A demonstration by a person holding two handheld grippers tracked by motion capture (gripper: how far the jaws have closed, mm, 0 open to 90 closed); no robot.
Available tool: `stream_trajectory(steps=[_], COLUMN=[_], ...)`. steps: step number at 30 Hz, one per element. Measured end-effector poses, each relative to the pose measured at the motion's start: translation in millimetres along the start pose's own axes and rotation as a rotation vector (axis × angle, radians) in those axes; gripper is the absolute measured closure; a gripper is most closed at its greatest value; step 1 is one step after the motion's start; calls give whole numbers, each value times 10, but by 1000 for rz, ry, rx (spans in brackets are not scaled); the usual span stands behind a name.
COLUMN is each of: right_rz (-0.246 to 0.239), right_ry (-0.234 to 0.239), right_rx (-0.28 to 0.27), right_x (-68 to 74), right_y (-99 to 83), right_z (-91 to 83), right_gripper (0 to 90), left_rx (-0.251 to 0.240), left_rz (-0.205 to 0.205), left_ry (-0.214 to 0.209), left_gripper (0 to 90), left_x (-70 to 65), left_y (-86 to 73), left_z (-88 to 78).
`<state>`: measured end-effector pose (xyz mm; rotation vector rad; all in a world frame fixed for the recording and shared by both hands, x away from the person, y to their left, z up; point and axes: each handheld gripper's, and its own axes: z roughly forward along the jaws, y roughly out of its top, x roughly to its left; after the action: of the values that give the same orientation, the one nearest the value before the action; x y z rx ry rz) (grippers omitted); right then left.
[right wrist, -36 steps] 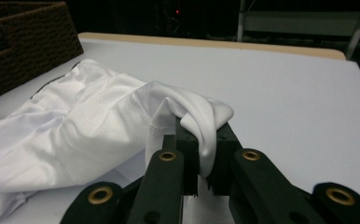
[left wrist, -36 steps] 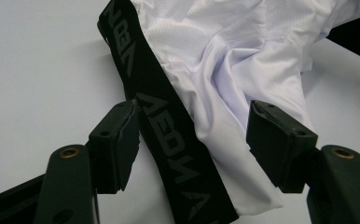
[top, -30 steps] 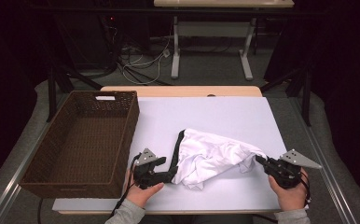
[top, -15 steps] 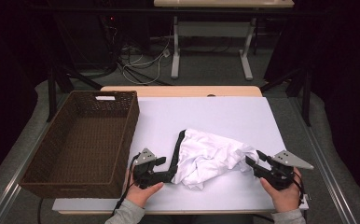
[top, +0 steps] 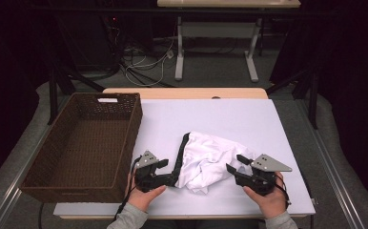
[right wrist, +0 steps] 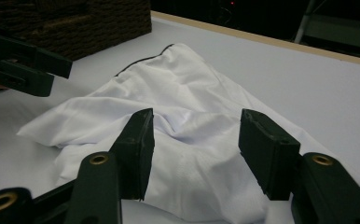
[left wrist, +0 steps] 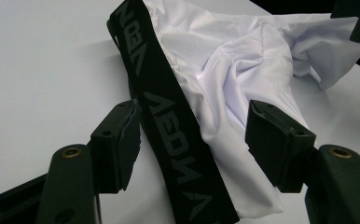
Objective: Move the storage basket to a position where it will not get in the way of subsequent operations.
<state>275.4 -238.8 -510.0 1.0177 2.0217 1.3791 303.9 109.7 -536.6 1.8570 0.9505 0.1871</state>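
A crumpled white garment [top: 210,157] with a black lettered waistband [top: 179,155] lies on the white table [top: 220,119] near its front edge. My left gripper [top: 165,172] sits at the garment's left end. In the left gripper view its jaws [left wrist: 192,130] stand open, with the waistband [left wrist: 164,107] and some white cloth [left wrist: 225,70] lying loose between them. My right gripper [top: 237,163] is at the garment's right end. Its jaws have just been opening, and they stand apart [right wrist: 197,140] over the white cloth [right wrist: 169,93] without pressing it.
A dark wicker basket [top: 129,138] stands on the table's left side, close to my left gripper. Beyond the garment the white tabletop runs bare to a wooden back edge [top: 187,93]. Another table's legs and loose cables are on the floor behind.
The right gripper let go of the garment's stretched-out right corner, opened, and moved left toward the heap. The cloth slumped back into a tighter pile. The left gripper stayed put.
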Motion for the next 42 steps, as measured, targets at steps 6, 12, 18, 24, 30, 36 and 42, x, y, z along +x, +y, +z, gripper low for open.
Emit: stream_trajectory(steps=[6,12,18,24,30,36,42], right_rz=[-14,-29,-33,-42,-45,-57,-72], right_ry=[57,84,124,157,182,207,215], right_rx=[6,49,77,97,142,184,204], right_x=[111,239,367,481,525,558,594], right_y=[82,65,43,19,-84,-180,-241], right_z=[131,273,378,468,540,584,619], right_gripper=[453,453,464,469,473,468,452], left_rx=[-12,-19,-19,-23,-13,-4,7], left_rz=[-6,-5,-8,-9,0,10,6], left_ry=[0,2,2,3,2,-7,-17], left_gripper=[358,357,357,357,351,342,331], left_x=[-3,-2,8,12,3,-15,-27], left_y=[6,5,7,5,-11,-28,-34], left_z=[-11,-15,-28,-33,-11,26,34])
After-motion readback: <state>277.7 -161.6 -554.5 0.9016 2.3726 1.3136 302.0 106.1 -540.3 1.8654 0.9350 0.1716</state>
